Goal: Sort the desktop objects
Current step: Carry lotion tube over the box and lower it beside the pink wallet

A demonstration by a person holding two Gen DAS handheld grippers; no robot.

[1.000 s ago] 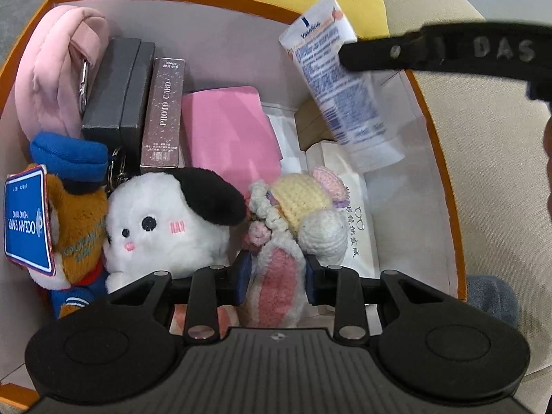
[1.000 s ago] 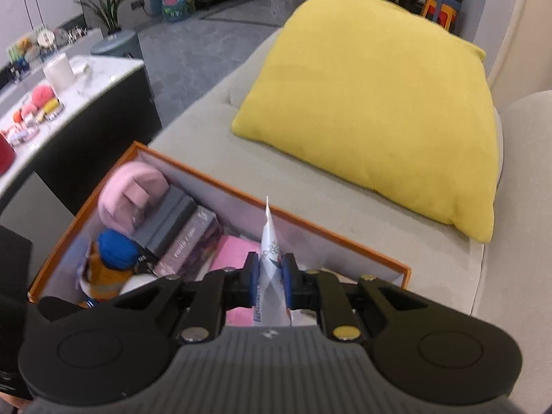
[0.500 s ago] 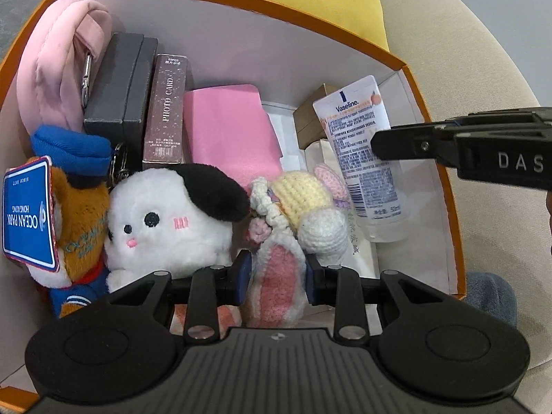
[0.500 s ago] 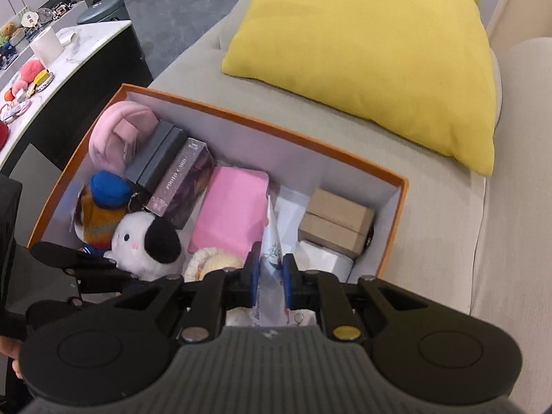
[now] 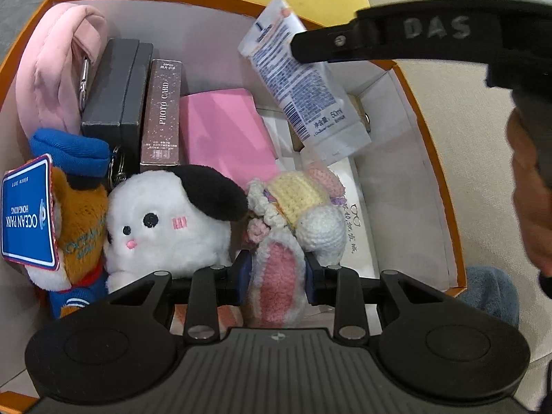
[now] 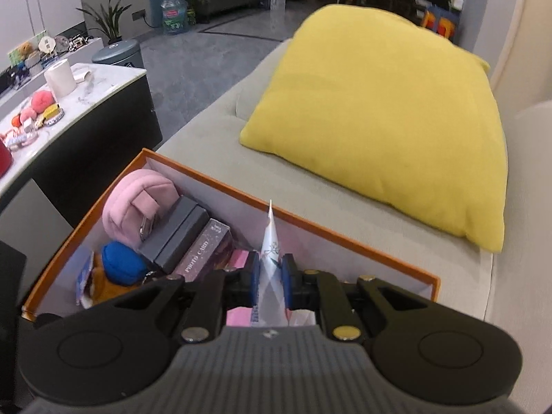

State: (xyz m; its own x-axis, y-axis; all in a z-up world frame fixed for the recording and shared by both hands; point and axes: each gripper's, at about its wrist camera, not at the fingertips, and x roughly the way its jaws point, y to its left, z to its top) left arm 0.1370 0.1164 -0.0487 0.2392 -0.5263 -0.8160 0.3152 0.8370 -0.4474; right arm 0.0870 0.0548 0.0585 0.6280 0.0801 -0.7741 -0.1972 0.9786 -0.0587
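The left gripper (image 5: 276,276) was closed partway on the pink ear of a crocheted bunny (image 5: 296,207), its blue pads pressing the ear from both sides while the rest of the toy lay in the orange box (image 5: 445,186) just ahead of the fingers. The right gripper (image 6: 270,277) was pinched nearly shut on a flat white cream tube (image 6: 270,265), seen edge-on between its pads with the crimped end pointing up. From the left wrist view the same cream tube (image 5: 310,96) hung tilted over the far right part of the box, cap end down and printed side showing, with the right gripper's black finger (image 5: 331,45) crossing its upper part.

Beside the bunny, to the left, sat a white plush dog (image 5: 172,220) with a black ear, and left of that a brown plush toy (image 5: 79,220) in a blue cap carrying a blue tag (image 5: 27,210). Behind them stood a pink pouch (image 5: 58,65), a grey case (image 5: 117,89), a photo card box (image 5: 162,114) and a pink box (image 5: 227,127) in a row along the back. White paper packaging (image 5: 358,220) lay under the bunny and the tube.

The box rested on a beige sofa (image 6: 345,207), with a yellow cushion (image 6: 379,120) behind it. To the left stood a table (image 6: 86,93) with a paper roll (image 6: 60,77) and small coloured items on it.
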